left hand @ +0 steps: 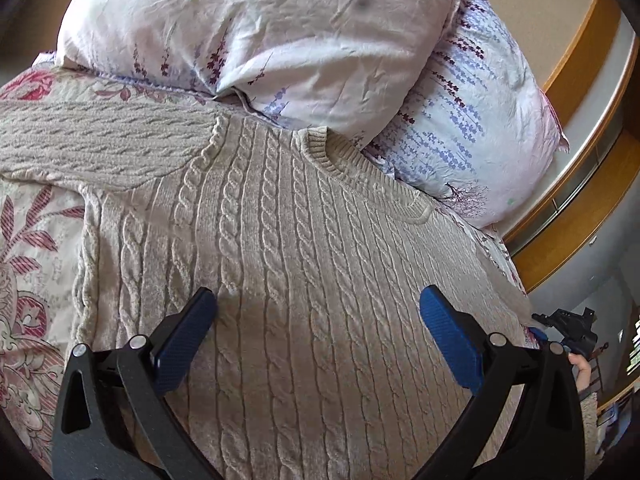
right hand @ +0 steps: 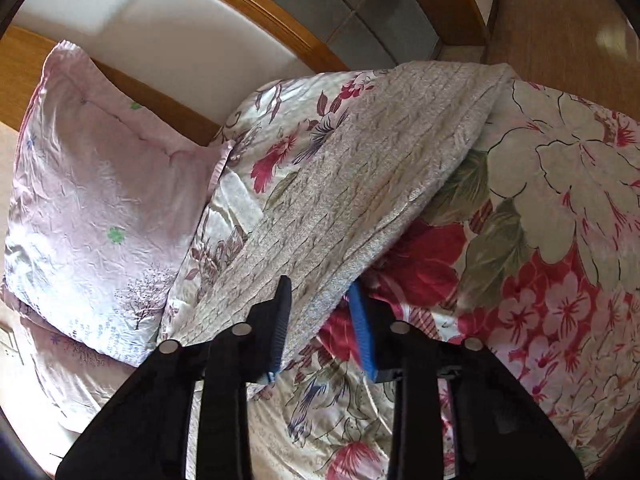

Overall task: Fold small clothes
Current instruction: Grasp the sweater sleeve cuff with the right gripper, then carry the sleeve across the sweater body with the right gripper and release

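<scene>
A beige cable-knit sweater (left hand: 288,248) lies flat on the floral bedspread (left hand: 28,264), collar toward the pillows and one sleeve stretched out to the left. My left gripper (left hand: 318,304) hovers just above the sweater's body, open and empty. In the right wrist view a sweater sleeve (right hand: 360,184) runs from the bed's far edge down between my fingers. My right gripper (right hand: 320,300) has the sleeve's edge between its jaws, which stand partly apart; I cannot tell if they pinch it. The right gripper also shows at the far right of the left wrist view (left hand: 576,332).
Two pale floral pillows (left hand: 280,32) lean at the head of the bed, against a wooden and white padded headboard (right hand: 168,12). A pink pillow (right hand: 100,200) sits left of the sleeve. Wooden floor (right hand: 560,20) lies beyond the bed's edge.
</scene>
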`<state>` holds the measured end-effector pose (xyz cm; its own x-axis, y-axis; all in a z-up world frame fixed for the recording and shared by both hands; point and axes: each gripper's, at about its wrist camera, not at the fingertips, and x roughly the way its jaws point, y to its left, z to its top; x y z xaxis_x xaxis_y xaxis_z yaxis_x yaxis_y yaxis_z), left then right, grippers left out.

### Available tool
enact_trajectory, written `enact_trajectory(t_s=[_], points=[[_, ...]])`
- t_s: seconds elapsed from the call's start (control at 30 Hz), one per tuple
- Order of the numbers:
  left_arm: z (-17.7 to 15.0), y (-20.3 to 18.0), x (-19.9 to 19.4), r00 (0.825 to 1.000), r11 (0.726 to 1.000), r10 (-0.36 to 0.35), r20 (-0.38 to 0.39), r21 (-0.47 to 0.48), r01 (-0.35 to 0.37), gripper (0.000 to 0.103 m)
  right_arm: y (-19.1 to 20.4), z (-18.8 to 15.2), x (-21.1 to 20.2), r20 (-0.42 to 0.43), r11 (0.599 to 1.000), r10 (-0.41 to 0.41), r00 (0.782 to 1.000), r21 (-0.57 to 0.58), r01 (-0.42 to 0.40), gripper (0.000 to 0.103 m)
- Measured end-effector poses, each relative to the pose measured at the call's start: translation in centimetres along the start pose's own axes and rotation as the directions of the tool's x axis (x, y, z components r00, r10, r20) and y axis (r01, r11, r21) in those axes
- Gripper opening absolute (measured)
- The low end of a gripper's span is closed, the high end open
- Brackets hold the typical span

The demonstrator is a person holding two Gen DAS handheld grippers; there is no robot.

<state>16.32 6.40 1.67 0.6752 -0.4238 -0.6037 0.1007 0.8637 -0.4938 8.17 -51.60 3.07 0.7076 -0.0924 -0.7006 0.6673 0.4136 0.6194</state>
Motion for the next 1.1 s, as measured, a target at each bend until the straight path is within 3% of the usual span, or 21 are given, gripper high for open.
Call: enact_trajectory(t_s=[0.1,0.23,0.33,0.43,0.53,0.63,0.7,0.77,0.93,0.97,1.03,1.07,1.1], points=[[0.0,0.2,0.1,1.0,1.0,-0.008,-0.005,-0.016,0.007,0.101,0.4,0.1,0.2,0.014,1.0,-0.012,1.0,-0.026,0.012,0.012],[0.0,0.1,0.2,1.0,1.0,-0.004,-0.016,-0.015,0.004,0.101,2.9,0.0,-1.4,0.097,0.995,0.036,0.995,-0.099,-0.026,0.011],[0.0,0.3,0.2,1.0,1.0,-0.009,-0.016,-0.019,0.009,0.101,5.9,-0.3,-2.9,0.125,0.981,0.129,0.984,-0.164,-0.108,0.011],[0.1,0.3,0.2,1.0,1.0,-0.014,-0.016,-0.023,0.013,0.101,9.9,-1.6,-3.7,0.099,0.946,0.246,0.964,-0.242,-0.217,0.01],[0.1,0.3,0.1,1.0,0.999,-0.017,-0.015,-0.027,0.017,0.101,13.8,-4.5,-3.1,-0.008,0.884,0.362,0.932,-0.314,-0.346,0.01],[0.1,0.4,0.0,1.0,0.999,-0.022,-0.013,-0.032,0.022,0.101,16.9,-9.2,-0.8,-0.164,0.823,0.393,0.905,-0.376,-0.426,0.01],[0.1,0.4,0.0,1.0,0.999,-0.023,-0.013,-0.033,0.023,0.101,18.0,-12.4,1.5,-0.272,0.804,0.362,0.892,-0.394,-0.446,0.01],[0.1,0.4,0.0,1.0,0.999,-0.023,-0.013,-0.033,0.022,0.101,18.1,-15.2,4.0,-0.356,0.809,0.295,0.887,-0.401,-0.43,0.01],[0.1,0.3,-0.1,1.0,0.999,-0.025,-0.012,-0.036,0.025,0.101,17.0,-18.5,6.8,-0.454,0.836,0.159,0.877,-0.41,-0.364,0.012],[0.1,0.3,-0.1,1.0,0.999,-0.025,-0.012,-0.036,0.024,0.101,16.6,-18.3,6.4,-0.465,0.842,0.17,0.869,-0.39,-0.373,0.018],[0.1,0.4,-0.1,1.0,0.999,-0.025,-0.012,-0.035,0.025,0.101,16.1,-17.4,5.2,-0.479,0.85,0.2,0.855,-0.348,-0.395,0.05],[0.1,0.4,-0.1,1.0,0.999,-0.025,-0.012,-0.036,0.025,0.101,15.9,-16.9,4.0,-0.456,0.853,0.225,0.861,-0.334,-0.4,0.075],[0.2,0.4,-0.1,1.0,0.999,-0.025,-0.013,-0.036,0.025,0.101,15.5,-16.1,2.6,-0.416,0.855,0.255,0.873,-0.326,-0.404,0.08]])
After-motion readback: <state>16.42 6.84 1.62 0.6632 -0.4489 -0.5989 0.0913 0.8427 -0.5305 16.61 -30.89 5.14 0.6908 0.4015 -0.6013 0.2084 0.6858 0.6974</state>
